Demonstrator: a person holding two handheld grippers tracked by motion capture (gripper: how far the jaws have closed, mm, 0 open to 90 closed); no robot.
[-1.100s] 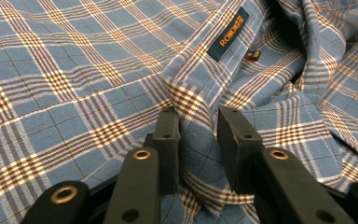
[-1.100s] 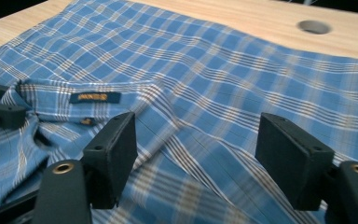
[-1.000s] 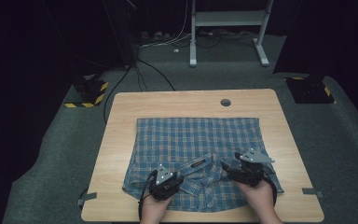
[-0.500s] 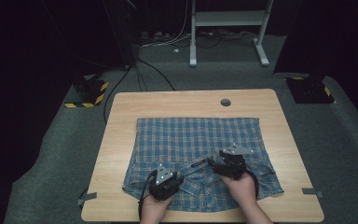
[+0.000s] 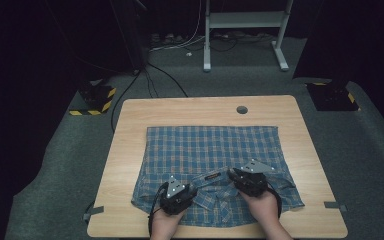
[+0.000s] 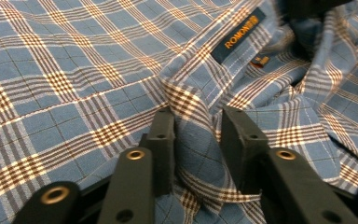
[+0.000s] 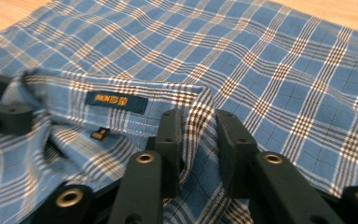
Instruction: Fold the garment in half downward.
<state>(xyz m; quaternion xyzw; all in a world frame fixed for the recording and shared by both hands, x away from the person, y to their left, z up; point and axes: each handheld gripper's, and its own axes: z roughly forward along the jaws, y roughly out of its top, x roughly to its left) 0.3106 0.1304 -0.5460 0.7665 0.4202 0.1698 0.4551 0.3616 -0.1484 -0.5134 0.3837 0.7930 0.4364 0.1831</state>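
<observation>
The right claw (image 5: 236, 176) has just slid left and clenched on the shirt (image 5: 215, 150) collar, matching the left claw (image 5: 186, 189)'s grip, so lifting looks next.

Blue plaid shirt (image 5: 215, 160) with brown and white lines, spread flat on the counter (image 5: 130, 130), collar end toward me, hem away. Collar (image 5: 210, 179) area is rumpled near the front edge; rest lies mostly smooth. Dark neck label (image 6: 238, 35) with orange lettering sits inside the collar, a small orange tag (image 7: 100, 134) just under it. Collar fabric is bunched up into a ridge at each side of the label.
</observation>
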